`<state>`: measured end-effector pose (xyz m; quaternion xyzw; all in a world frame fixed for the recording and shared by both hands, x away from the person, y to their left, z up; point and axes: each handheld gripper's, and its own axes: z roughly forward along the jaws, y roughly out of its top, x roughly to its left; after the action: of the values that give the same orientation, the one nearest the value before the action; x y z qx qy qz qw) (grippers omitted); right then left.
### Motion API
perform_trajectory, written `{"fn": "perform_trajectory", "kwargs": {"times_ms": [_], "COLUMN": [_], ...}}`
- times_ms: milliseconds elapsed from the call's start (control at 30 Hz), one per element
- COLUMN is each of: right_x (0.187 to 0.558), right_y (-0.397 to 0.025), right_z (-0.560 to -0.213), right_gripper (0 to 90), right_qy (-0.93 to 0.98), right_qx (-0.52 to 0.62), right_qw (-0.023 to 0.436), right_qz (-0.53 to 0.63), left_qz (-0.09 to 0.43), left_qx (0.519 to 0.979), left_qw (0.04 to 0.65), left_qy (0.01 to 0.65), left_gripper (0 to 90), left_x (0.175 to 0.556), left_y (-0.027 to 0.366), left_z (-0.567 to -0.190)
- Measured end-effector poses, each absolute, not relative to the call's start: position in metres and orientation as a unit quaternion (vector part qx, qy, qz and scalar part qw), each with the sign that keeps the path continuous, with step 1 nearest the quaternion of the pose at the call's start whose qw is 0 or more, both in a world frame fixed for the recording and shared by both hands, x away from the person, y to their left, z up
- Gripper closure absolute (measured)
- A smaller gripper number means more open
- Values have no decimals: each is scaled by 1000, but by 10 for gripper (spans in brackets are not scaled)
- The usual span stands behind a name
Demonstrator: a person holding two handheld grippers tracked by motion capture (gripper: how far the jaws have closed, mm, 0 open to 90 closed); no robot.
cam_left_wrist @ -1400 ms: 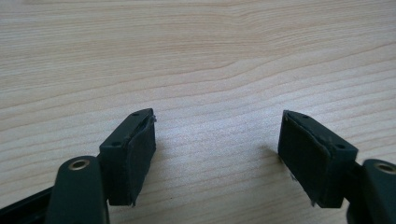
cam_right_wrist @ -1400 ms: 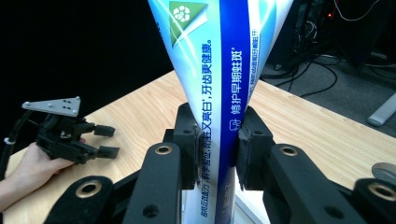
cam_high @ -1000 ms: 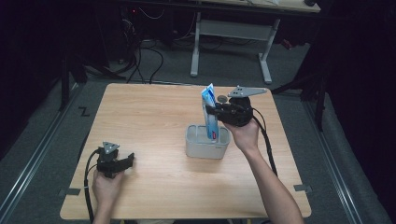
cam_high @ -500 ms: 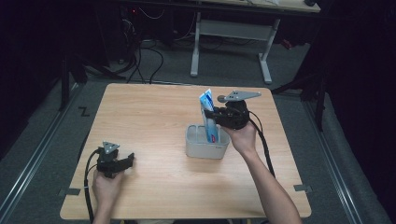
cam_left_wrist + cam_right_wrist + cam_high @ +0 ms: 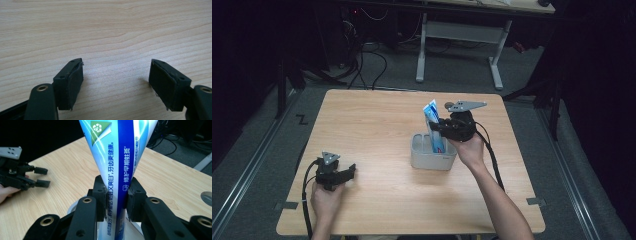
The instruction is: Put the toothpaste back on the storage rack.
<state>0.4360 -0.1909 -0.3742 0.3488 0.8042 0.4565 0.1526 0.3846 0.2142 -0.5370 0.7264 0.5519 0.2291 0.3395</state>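
Blue soft tube [image 5: 117,167] stands in the cup [image 5: 432,159], right tool [image 5: 116,197] clamped mid-body where it squashes least, left tool [image 5: 116,82] wide open, empty.

Setting: a lab or test room, dimly lit outside the work area. Evidence: a bare light-wood table [image 5: 377,125] stands alone on grey carpet, with metal floor rails [image 5: 252,165] running along both sides. Tape marks [image 5: 302,119] on the floor. Behind it, a desk on a white metal frame [image 5: 459,37]; bundles of black cables [image 5: 367,60] trail beneath.
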Motion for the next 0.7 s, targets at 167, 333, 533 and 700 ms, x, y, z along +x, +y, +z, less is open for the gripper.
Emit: {"fn": "perform_trajectory", "kwargs": {"times_ms": [167, 333, 533, 700], "right_x": [436, 436, 436, 436], "right_y": [-190, -189, -188, -187], "right_z": [-376, -380, -384, -388], "right_gripper": [727, 727, 727, 726], "right_qy": [808, 812, 817, 820], "right_qx": [347, 345, 346, 345], "right_qw": [151, 148, 146, 147], "right_qz": [452, 447, 436, 432], "left_qz": [229, 229, 229, 229], "left_qx": [727, 727, 727, 727], "left_qw": [339, 339, 339, 339], "left_qy": [552, 551, 551, 552], "left_gripper": [282, 282, 282, 282], "left_x": [385, 385, 385, 385], "left_y": [214, 214, 214, 214], "left_z": [-537, -537, -537, -537]}}
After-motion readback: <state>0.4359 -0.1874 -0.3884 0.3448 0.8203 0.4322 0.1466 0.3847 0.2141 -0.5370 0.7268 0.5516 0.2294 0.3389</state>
